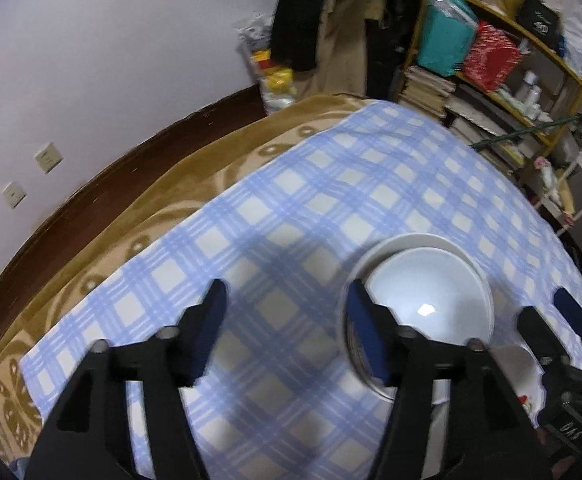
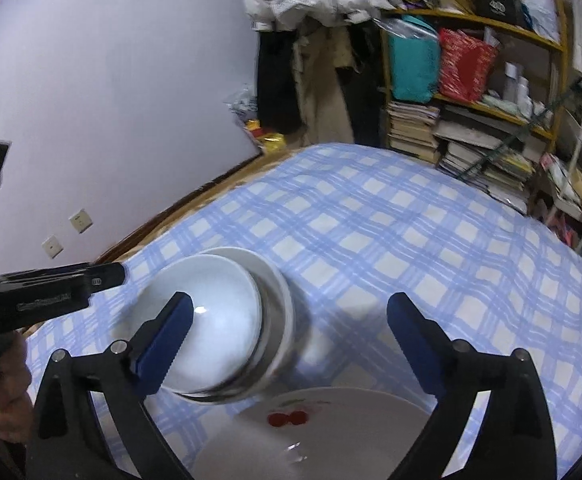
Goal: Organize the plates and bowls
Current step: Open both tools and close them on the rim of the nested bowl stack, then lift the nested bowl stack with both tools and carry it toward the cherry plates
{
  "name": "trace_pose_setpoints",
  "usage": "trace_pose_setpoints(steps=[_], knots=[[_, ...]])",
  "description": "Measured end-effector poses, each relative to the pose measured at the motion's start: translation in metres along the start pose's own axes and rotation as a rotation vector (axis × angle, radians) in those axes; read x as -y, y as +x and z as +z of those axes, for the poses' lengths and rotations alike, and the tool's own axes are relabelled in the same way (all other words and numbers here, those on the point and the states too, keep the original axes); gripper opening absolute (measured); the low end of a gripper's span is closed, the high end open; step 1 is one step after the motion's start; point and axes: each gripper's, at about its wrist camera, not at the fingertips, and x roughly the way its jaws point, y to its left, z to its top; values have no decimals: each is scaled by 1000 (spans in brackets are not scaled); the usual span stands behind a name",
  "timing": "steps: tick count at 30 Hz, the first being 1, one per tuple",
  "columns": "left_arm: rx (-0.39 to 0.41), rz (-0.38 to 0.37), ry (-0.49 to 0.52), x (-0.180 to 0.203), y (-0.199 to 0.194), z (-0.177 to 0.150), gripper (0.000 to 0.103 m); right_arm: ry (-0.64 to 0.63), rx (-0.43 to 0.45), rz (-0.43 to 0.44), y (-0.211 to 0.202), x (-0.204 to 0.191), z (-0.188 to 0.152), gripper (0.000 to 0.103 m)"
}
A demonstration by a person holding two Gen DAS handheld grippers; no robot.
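Both grippers, left [image 1: 287,332] and right [image 2: 289,334], gape empty beside stacked bowls [image 2: 207,320]: glazed, slick, breakable, best pinched at the rim.

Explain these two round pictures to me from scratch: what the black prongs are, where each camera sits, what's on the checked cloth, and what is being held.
There is no robot here. A person holds a two-fingered gripper in each hand, and each carries a wide-angle camera looking along its fingers, hence the round, bent pictures. One picture looks out from the left gripper, the other from the right gripper. Each one's jaws stand apart and hold nothing. On the blue checked cloth sits a stack of white bowls, one nested in another. Nearer the person lies a white plate with a red cherry print. The black bar at the left of the right view is the left gripper, with the hand that holds it.
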Motion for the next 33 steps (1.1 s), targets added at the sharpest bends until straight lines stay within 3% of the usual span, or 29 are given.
trace_pose_setpoints(steps=[6, 10, 12, 21, 33], knots=[[-60, -4, -80, -23, 15, 4, 71, 82, -40, -27, 5, 26, 1, 103], [-129, -105, -145, -32, 26, 2, 72, 118, -76, -29, 12, 36, 0, 103], [-168, -134, -144, -30, 33, 1, 72, 125, -97, -31, 17, 39, -2, 103], [-199, -115, -84, -14, 41, -2, 72, 158, -152, -54, 33, 45, -11, 103], [-253, -174, -152, -21, 50, -5, 72, 144, -163, -72, 39, 43, -14, 103]])
